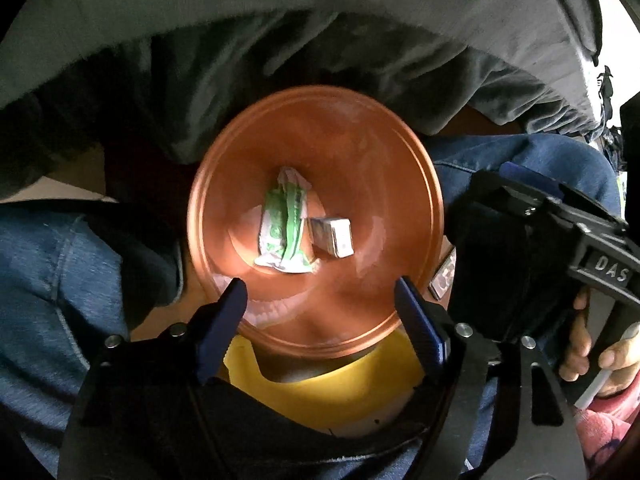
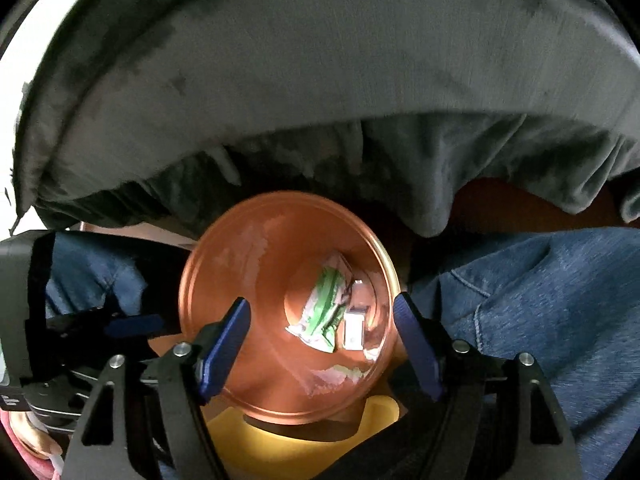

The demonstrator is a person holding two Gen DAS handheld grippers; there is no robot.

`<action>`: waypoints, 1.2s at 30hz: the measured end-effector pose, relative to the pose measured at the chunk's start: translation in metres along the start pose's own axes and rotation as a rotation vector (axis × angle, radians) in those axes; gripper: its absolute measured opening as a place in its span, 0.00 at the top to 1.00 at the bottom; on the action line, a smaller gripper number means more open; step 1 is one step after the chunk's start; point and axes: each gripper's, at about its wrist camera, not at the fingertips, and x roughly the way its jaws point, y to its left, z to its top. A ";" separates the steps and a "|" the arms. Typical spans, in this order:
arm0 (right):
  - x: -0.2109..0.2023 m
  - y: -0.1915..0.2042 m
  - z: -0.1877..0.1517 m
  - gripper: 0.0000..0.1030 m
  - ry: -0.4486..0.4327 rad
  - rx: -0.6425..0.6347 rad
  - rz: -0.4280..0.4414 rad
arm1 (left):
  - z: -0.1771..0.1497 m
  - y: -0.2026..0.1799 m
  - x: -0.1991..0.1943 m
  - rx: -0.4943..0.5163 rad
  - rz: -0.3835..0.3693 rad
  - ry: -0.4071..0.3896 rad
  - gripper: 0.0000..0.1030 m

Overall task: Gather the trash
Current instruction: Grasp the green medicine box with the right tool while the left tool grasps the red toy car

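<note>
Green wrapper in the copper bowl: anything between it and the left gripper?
Nothing visible. The left gripper hangs open over the near rim of the copper bowl, and the green wrapper lies uncovered on the bottom, with a small white box beside it.

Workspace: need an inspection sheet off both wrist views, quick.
Surface: barely seen; a yellow piece shows under the bowl.
Job's things: copper bowl holds a crumpled green-white wrapper and a small white box, side by side at the bottom.
Clutter: a small silvery item beside the bowl's rim, blurred.
Grippers: left tool open, empty, above the bowl; right tool open, empty, above the bowl.
Cables: nothing seen.
Surroundings: person's jeans on both sides, grey cloth behind the bowl, pink cloth by the hand.
</note>
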 end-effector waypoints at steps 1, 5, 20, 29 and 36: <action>-0.005 0.001 0.001 0.29 -0.016 -0.007 -0.002 | 0.000 -0.002 -0.006 0.009 0.009 -0.016 0.28; -0.054 0.005 0.011 0.23 -0.168 -0.047 0.004 | -0.001 -0.017 -0.058 0.103 0.078 -0.189 0.24; -0.142 -0.037 0.124 0.05 -0.481 0.234 0.752 | -0.007 -0.027 -0.186 0.080 0.187 -0.659 0.11; -0.097 -0.029 0.179 0.05 -0.436 0.367 0.815 | -0.015 -0.021 -0.186 0.063 0.180 -0.651 0.11; -0.100 -0.022 0.201 0.44 -0.483 0.383 0.770 | -0.017 -0.018 -0.184 0.049 0.165 -0.644 0.11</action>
